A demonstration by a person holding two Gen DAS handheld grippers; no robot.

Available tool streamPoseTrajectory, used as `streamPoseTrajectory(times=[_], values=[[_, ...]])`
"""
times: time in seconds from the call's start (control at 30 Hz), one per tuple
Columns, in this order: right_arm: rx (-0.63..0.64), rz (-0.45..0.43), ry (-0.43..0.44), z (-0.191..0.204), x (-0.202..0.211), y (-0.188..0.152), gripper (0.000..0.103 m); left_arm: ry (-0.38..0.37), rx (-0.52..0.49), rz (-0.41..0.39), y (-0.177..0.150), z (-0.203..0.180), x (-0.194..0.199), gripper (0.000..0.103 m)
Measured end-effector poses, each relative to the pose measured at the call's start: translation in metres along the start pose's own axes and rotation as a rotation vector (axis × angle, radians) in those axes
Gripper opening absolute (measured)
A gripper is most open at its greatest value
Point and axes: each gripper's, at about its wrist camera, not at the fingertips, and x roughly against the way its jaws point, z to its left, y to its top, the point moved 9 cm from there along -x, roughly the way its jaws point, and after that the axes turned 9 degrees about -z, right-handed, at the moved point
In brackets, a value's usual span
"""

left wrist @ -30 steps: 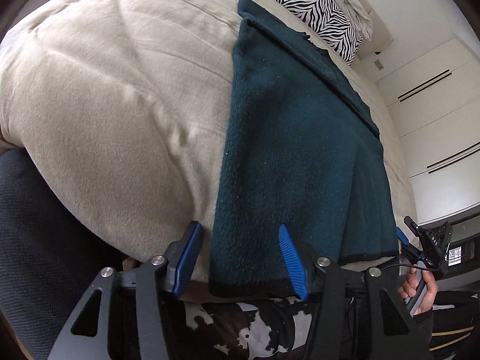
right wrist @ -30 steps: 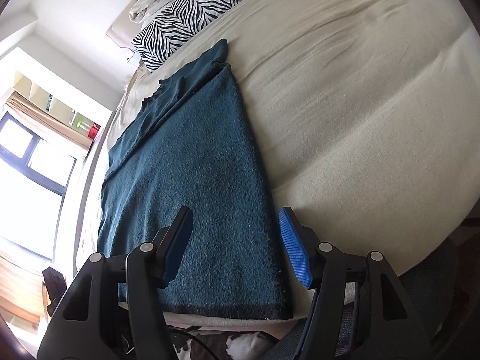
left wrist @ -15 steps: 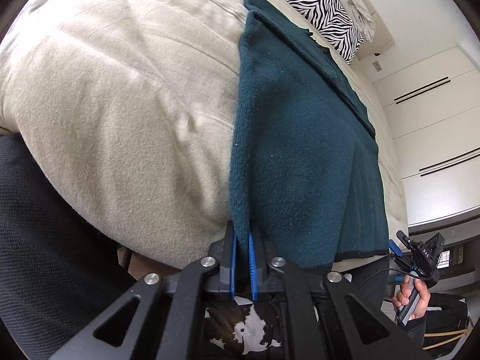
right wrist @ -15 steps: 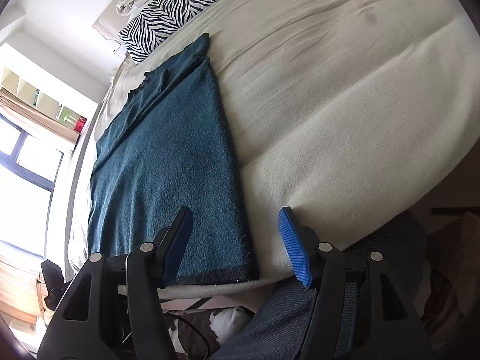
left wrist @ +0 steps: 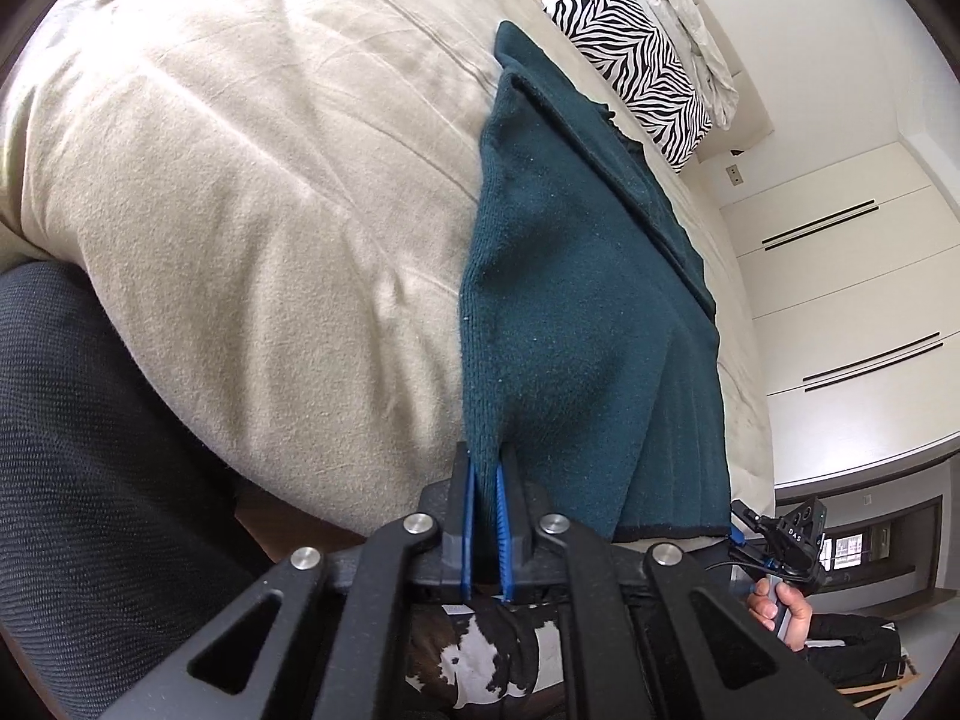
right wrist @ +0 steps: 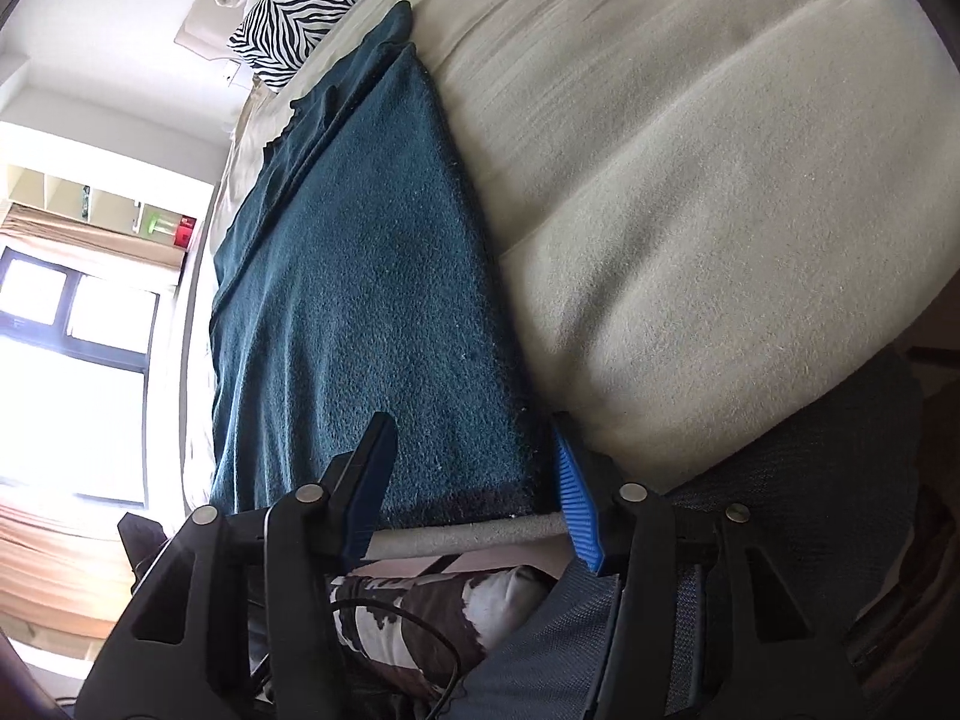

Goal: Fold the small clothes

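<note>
A dark teal knitted garment (left wrist: 570, 300) lies lengthwise on a beige bed (left wrist: 240, 180); it also shows in the right wrist view (right wrist: 360, 300). My left gripper (left wrist: 485, 480) is shut on the garment's near left corner, pinching the fabric up into a ridge. My right gripper (right wrist: 474, 450) is open, its blue pads either side of the near right corner at the black hem, with the right pad (right wrist: 570, 480) at the garment's edge. In the left wrist view the right gripper (left wrist: 780, 540) shows at the garment's far corner.
A zebra-print pillow (left wrist: 630, 96) lies at the head of the bed, beyond the garment. A dark office chair (left wrist: 90, 450) stands at the bed's near edge. White wardrobe doors (left wrist: 840, 270) and a window (right wrist: 60, 330) flank the bed.
My left gripper closed on the garment's near left corner and lifted it slightly. My right gripper moved in so the near right corner lies between its open pads.
</note>
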Motion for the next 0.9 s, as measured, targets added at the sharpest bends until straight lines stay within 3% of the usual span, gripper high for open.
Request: streamPoseTrajectory(times=[0.1,0.17,0.37,0.77,0.9], values=[[-0.048,0.001,0.015,-0.011,0.001,0.001,0.016,-0.008,0.019,-0.002,-0.001,0.005,0.000,0.008],[-0.055,-0.004,0.014,-0.015,0.003,0.000,0.008,-0.013,0.031,-0.002,-0.002,0.007,0.001,0.007],[-0.041,-0.032,0.044,-0.008,0.013,0.003,0.007,-0.055,0.043,-0.009,0.003,-0.001,0.004,0.007],[-0.100,-0.087,0.247,0.038,0.033,0.033,0.006,-0.301,0.259,-0.077,0.037,-0.026,0.027,0.007],[-0.105,-0.118,0.316,0.062,0.035,0.053,0.006,-0.352,0.291,-0.095,0.054,-0.040,0.030,0.007]])
